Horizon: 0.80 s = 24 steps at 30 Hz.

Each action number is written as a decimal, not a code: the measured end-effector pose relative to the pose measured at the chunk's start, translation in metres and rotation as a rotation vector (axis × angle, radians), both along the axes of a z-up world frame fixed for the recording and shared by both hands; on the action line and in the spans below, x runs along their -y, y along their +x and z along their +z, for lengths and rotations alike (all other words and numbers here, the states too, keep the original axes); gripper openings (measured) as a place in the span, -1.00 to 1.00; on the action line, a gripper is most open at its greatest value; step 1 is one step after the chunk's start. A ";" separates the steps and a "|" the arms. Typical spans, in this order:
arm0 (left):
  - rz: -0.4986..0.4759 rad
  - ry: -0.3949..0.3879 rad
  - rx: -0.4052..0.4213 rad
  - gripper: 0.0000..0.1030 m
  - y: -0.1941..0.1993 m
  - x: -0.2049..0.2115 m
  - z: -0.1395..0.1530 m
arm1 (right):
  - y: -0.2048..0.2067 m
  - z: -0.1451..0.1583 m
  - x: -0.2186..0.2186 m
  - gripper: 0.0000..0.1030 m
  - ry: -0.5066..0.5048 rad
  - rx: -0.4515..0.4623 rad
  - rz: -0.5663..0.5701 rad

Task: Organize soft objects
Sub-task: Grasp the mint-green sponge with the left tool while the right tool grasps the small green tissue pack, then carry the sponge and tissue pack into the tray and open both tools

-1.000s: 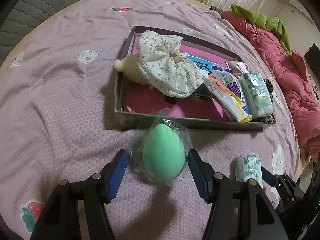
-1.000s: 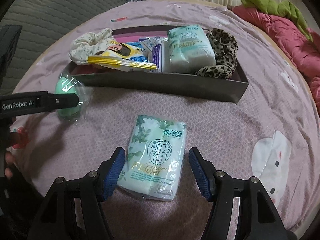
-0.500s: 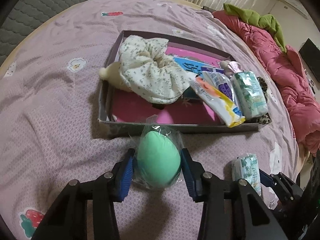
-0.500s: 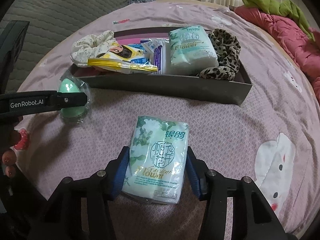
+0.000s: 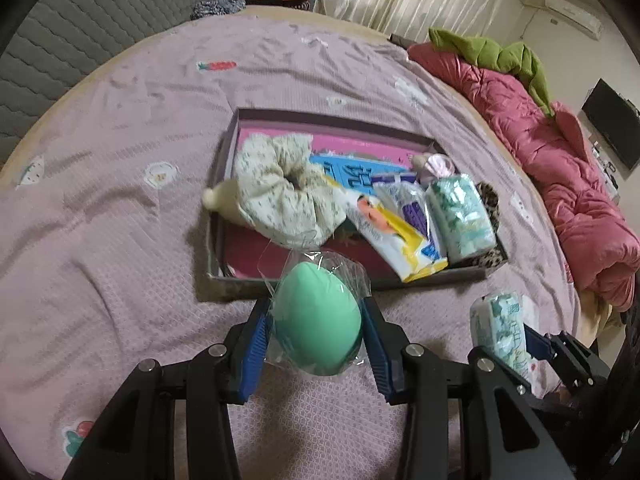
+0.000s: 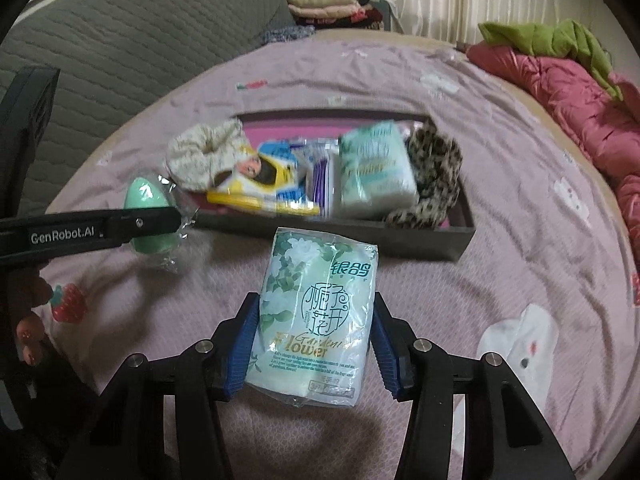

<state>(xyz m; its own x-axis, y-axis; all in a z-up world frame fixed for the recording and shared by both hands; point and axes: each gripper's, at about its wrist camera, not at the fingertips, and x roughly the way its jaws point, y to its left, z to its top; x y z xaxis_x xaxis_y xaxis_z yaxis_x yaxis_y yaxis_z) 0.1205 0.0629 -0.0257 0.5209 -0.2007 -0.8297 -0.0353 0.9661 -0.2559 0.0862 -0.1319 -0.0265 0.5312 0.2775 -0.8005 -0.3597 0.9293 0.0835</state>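
While both your grippers hang over the purple bedspread (image 5: 120, 240), each has its pads pressed on one item. Your left gripper (image 5: 318, 332) grips the green sponge (image 5: 316, 320), egg-shaped and wrapped in clear film, just in front of the tray's (image 5: 340, 280) near wall. Your right gripper (image 6: 314, 340) grips the tissue pack (image 6: 316, 312) by its two long sides, also near that wall. Both jaws have just been closing, each with its item between the pads. The tray already holds a floral scrunchie (image 5: 280, 196), wipes (image 5: 384, 232), a second tissue pack (image 6: 376, 168) and a leopard scrunchie (image 6: 434, 176). A red quilt (image 5: 560, 184) lies along the bed's right edge.
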 end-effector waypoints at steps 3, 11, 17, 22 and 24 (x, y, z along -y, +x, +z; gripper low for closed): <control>0.002 0.008 0.031 -0.13 0.002 -0.005 0.012 | 0.007 0.014 -0.001 0.05 -0.004 0.045 0.005; 0.000 0.016 0.064 -0.13 0.027 -0.006 0.025 | 0.055 0.040 -0.013 0.05 0.012 0.096 0.024; 0.001 0.025 0.036 -0.12 0.050 -0.006 0.012 | 0.089 0.029 -0.037 0.05 -0.002 0.076 0.063; 0.008 0.022 0.016 -0.12 0.063 -0.008 0.000 | 0.107 0.009 -0.047 0.05 -0.031 0.043 0.078; 0.007 0.020 0.016 -0.11 0.067 -0.009 -0.003 | 0.112 0.004 -0.050 0.06 -0.035 0.037 0.084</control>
